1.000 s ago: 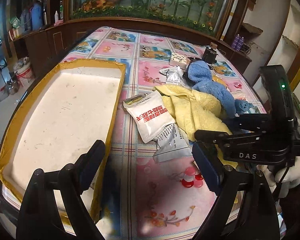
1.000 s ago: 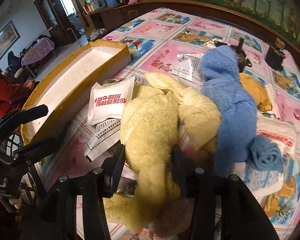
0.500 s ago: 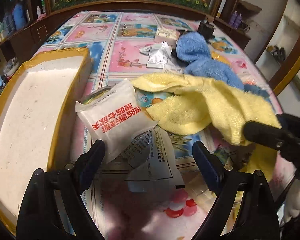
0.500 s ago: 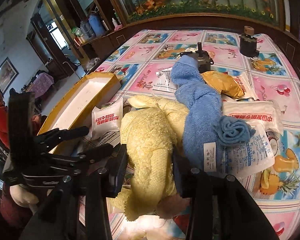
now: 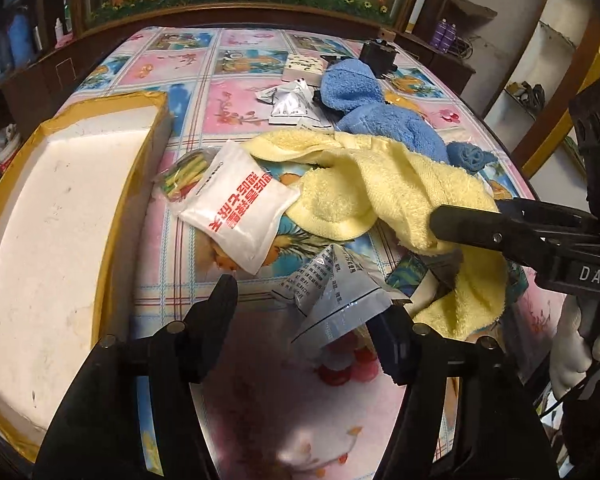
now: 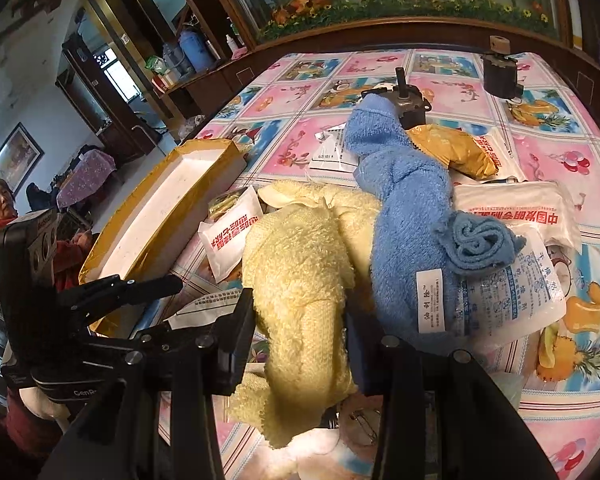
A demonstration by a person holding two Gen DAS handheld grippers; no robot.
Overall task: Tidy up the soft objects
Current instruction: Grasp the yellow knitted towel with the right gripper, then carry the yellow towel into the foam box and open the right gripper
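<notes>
since a second ago the left gripper [image 5: 306, 310] has swung from the white foam tray [image 5: 56, 216] toward the pile, and its jaws have just been closing around a grey foil sachet [image 5: 332, 300], pads not yet pressing. right gripper [image 6: 300, 326] is clenched on the yellow towel [image 6: 300, 264], which drapes over the flowered tablecloth [image 5: 204, 76] beside the blue towel [image 6: 396, 200].

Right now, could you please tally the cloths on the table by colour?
Yellow: 1, the yellow towel
Blue: 2, the long blue towel and the small rolled blue cloth
Total: 3
</notes>
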